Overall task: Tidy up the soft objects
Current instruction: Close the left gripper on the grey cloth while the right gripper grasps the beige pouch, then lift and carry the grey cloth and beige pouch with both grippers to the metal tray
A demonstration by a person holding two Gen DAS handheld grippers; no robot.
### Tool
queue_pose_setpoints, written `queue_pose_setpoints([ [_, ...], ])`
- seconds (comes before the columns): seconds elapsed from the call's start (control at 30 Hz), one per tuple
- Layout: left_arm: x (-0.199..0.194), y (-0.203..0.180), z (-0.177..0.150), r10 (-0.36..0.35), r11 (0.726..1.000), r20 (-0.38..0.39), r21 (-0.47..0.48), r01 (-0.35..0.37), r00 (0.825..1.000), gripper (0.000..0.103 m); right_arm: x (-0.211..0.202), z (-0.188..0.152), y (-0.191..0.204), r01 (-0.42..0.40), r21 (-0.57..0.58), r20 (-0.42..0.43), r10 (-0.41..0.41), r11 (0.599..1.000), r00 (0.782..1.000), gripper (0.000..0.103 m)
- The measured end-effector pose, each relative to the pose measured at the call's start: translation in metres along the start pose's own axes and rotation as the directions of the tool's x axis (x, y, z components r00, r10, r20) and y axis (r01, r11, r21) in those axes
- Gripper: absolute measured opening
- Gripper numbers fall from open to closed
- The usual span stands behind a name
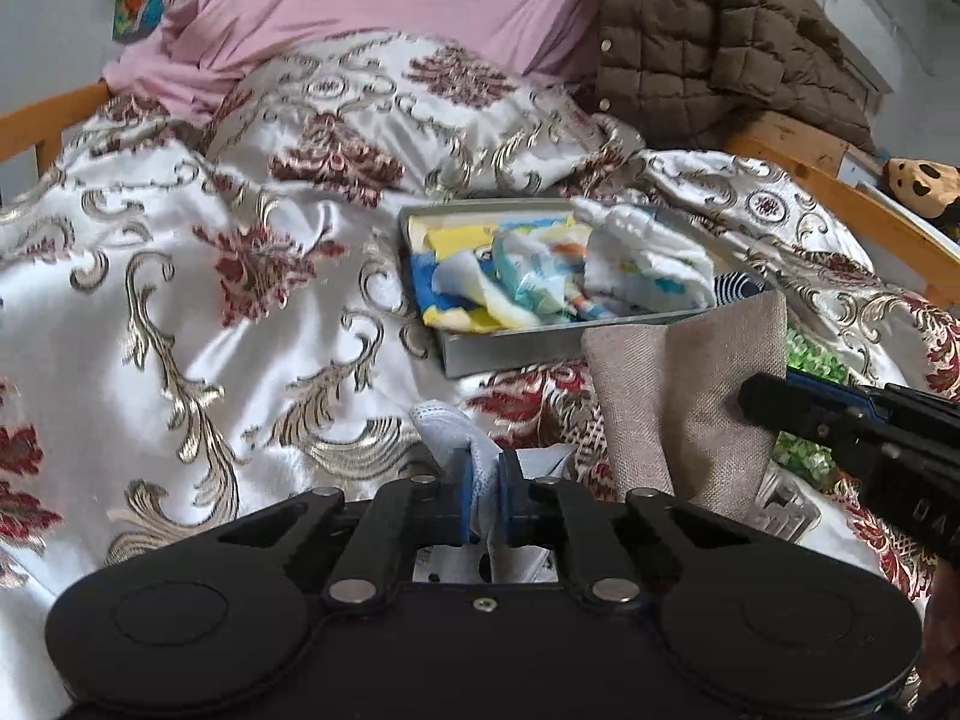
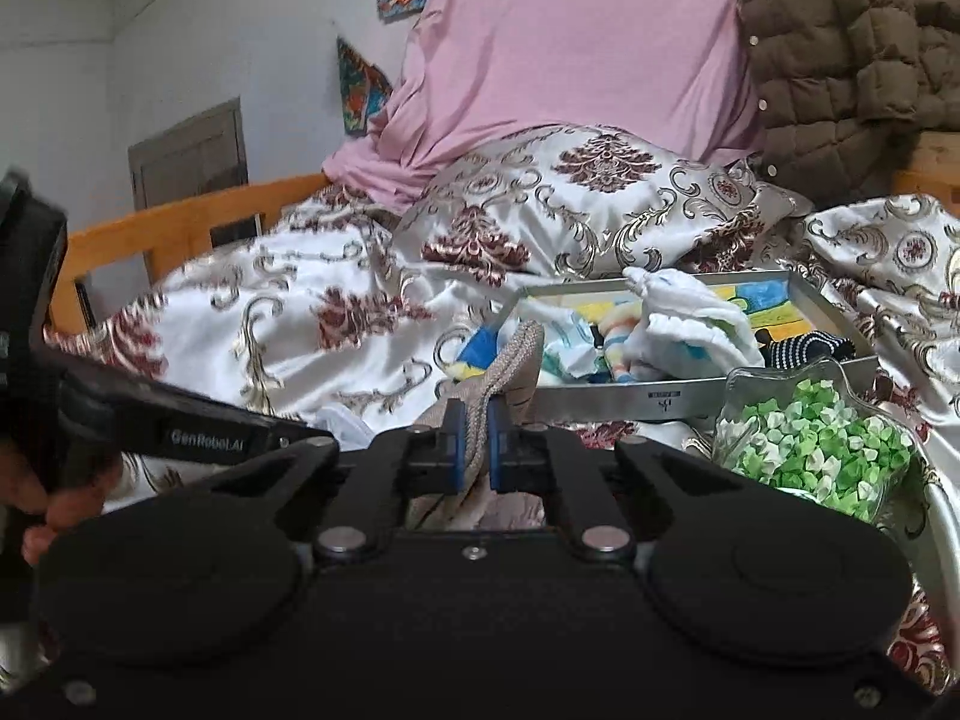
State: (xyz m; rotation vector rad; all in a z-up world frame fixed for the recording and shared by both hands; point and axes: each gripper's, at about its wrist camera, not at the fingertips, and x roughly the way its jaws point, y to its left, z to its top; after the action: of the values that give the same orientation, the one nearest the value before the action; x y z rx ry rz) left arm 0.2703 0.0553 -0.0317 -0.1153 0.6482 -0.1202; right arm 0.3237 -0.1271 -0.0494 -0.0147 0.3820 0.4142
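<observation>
Gripping a white mesh cloth (image 1: pixel 462 438) in left jaws, a beige woven cloth (image 2: pixel 510 354) in right; grey metal tray (image 2: pixel 606 399) ahead already holds several, both pending.

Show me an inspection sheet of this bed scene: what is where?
Surface: patterned bedspread, rumpled.
Job's things: metal tray full of small cloths; beige cloth; white sock.
Clutter: glass dish of green paper bits.
Grippers: left gripper shut on the white sock; right gripper shut on the beige cloth.
Cables: nothing seen.
Surroundings: pink cloth, brown quilted jacket, wooden bed frame.
</observation>
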Motion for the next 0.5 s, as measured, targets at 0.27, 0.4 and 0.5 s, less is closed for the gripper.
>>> queue_pose_setpoints([
  [0.27,-0.014,-0.005,0.004,0.005,1.0,0.066,0.02,-0.006,0.998,0.008,-0.018,0.015,-0.006,0.002,0.022,0.079,-0.004,1.0,0.997,0.001],
  [0.4,-0.02,-0.011,0.005,0.015,0.999,0.104,0.047,-0.02,0.994,0.008,-0.03,0.024,-0.011,0.022,0.03,0.121,-0.025,0.999,0.992,0.001],
  [0.5,-0.028,-0.016,0.006,0.011,0.998,0.13,0.063,-0.019,0.991,0.008,-0.037,0.027,-0.015,0.043,0.037,0.14,-0.048,0.998,0.989,0.001],
])
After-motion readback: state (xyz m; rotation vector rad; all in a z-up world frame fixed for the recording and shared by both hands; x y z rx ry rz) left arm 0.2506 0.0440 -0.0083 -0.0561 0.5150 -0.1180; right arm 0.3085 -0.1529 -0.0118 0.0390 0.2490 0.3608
